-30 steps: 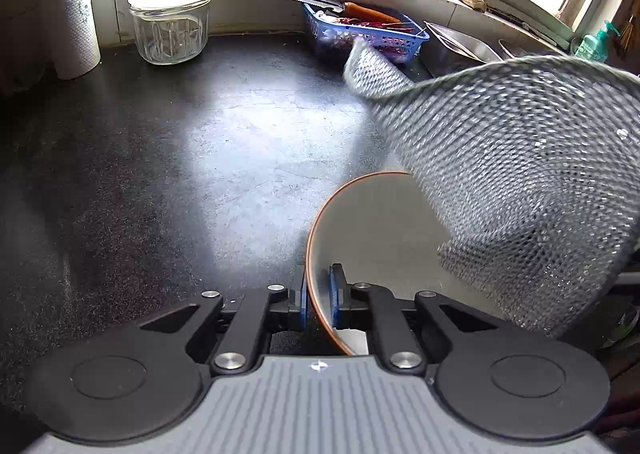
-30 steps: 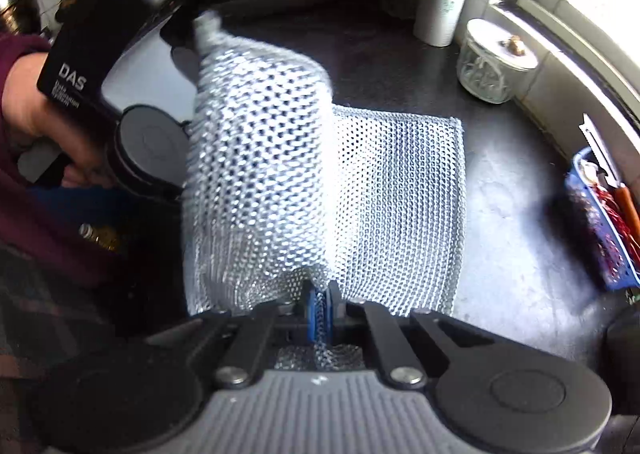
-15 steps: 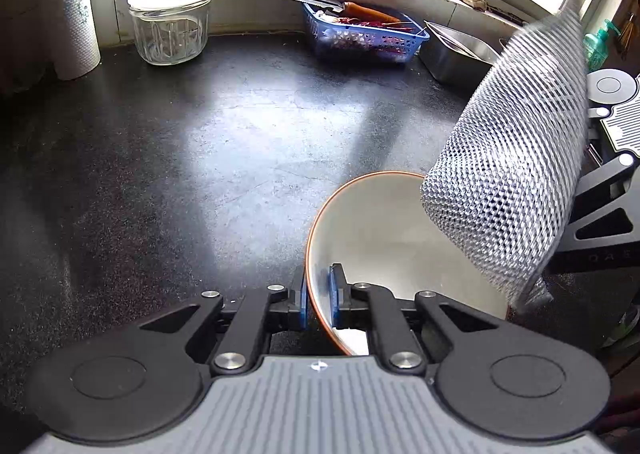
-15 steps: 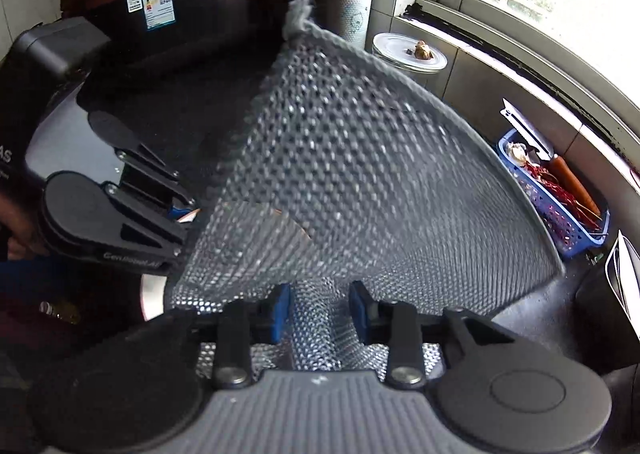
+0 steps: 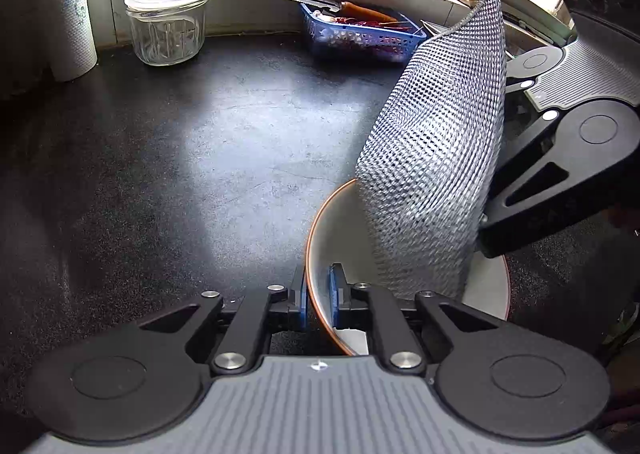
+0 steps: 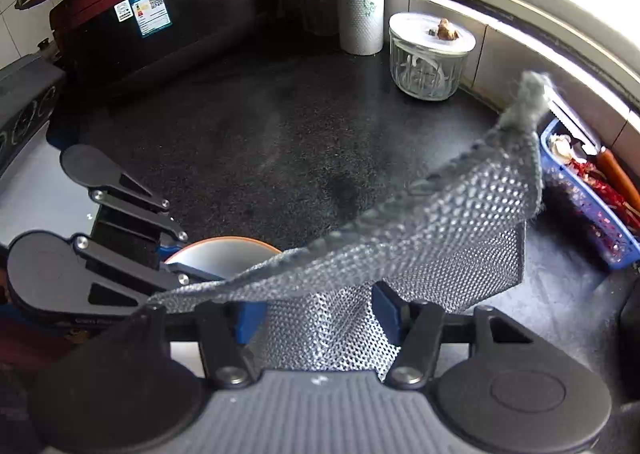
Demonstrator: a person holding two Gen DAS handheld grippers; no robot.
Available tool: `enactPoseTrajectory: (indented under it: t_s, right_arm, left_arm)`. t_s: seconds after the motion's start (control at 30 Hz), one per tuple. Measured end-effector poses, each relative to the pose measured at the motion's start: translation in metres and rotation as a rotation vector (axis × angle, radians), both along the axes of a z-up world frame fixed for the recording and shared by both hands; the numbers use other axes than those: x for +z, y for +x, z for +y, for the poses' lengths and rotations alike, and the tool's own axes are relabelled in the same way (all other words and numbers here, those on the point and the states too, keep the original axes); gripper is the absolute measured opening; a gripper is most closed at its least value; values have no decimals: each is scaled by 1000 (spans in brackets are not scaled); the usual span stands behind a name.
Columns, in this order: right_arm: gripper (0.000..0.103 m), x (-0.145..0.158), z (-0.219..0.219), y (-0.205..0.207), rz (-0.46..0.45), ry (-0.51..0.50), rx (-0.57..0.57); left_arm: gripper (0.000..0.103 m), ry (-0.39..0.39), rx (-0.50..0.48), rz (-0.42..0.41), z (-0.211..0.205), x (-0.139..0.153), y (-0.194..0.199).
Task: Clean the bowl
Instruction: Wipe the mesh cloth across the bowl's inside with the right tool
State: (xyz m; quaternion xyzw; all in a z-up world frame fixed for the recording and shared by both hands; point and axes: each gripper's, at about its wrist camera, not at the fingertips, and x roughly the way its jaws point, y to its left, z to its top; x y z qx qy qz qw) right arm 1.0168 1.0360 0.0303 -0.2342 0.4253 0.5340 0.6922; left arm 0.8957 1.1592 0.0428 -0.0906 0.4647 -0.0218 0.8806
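Note:
My left gripper (image 5: 318, 296) is shut on the near rim of a white bowl with an orange-brown edge (image 5: 340, 230); the bowl also shows in the right wrist view (image 6: 224, 254). A silver mesh cloth (image 5: 436, 157) hangs down into the bowl from the right. In the right wrist view my right gripper (image 6: 316, 316) stands open, jaws wide apart, with the mesh cloth (image 6: 432, 230) draped loosely between and over its fingers. The left gripper (image 6: 120, 246) appears at the left of that view.
On the dark counter (image 5: 200, 157) stand a paper towel roll (image 5: 66, 9), a glass jar with a lid (image 5: 166, 29) and a blue basket with a knife and vegetables (image 5: 356, 33). A dark appliance (image 6: 132, 21) sits at the back left under the window wall.
My right gripper has opened wide from shut on the cloth. The cloth has swung down from over the bowl and now hangs into it. The left gripper has held still.

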Motion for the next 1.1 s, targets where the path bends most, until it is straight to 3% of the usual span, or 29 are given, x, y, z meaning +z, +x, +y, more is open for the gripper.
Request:
enactPoseTrajectory:
  t_s: [0.1,0.13,0.27,0.5,0.7,0.93,1.1]
  right_arm:
    - [38,-6,1,6,73,3,-1]
    - [21,-9,2,7,95,0,-1]
    - [15,-10,-2,8,128,-14,-6]
    - [12,-7,-29,0,203,-17,-82]
    - [13,-5,-40,-25,170,-25,-176]
    - [10,-3,-35,-33,105,-49,-133]
    - [11,-2,-28,-38,34,-82,-43]
  left_arm:
    - [9,-3,3,0,0,0,0]
    - [9,-6,7,0,1,0,0]
    - [10,-18,28,2,2,0,1]
    - [10,-38,110,6,-1,1,-2]
    - [10,-40,92,28,-3,2,-3]
    - [10,-12,42,45,-7,5,-1]
    - [10,5,-2,55,-9,5,1]
